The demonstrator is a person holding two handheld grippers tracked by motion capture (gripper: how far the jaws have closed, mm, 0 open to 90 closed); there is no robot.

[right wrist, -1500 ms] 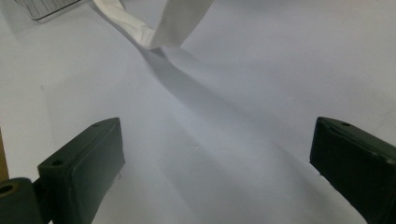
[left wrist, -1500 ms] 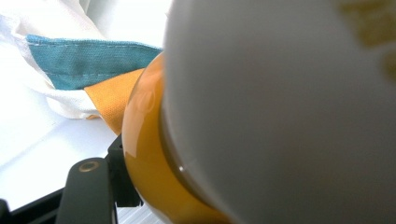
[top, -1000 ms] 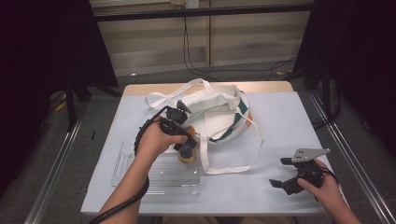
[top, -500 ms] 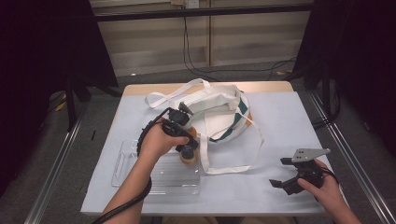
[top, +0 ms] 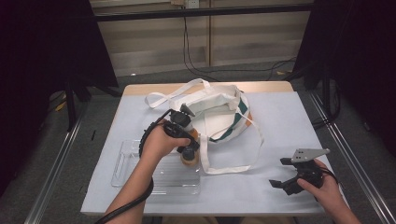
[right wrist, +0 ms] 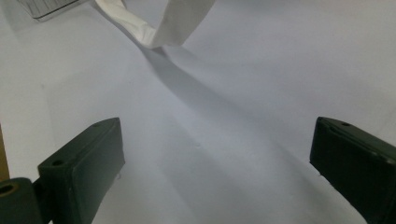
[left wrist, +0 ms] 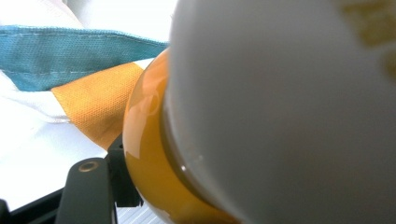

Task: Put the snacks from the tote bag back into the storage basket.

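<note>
My left gripper (top: 189,150) is shut on an orange bottle (top: 190,160) with a white top, at the far right corner of a clear plastic tray (top: 135,177). In the left gripper view the orange bottle (left wrist: 149,154) is very close, and one black jaw presses on its lower left side. Just behind it lies a white tote bag (top: 219,114) with teal and orange stripes (left wrist: 84,98). My right gripper (top: 281,183) rests open near the table's front right corner. Its jaws stand wide apart over bare white table (right wrist: 219,172) with nothing between them.
A long white strap (top: 233,165) of the bag loops across the table between the two grippers, and its end (right wrist: 159,28) lies ahead of the right jaws. The white table cover (top: 289,126) reaches metal rails on both sides. Cables hang at the back.
</note>
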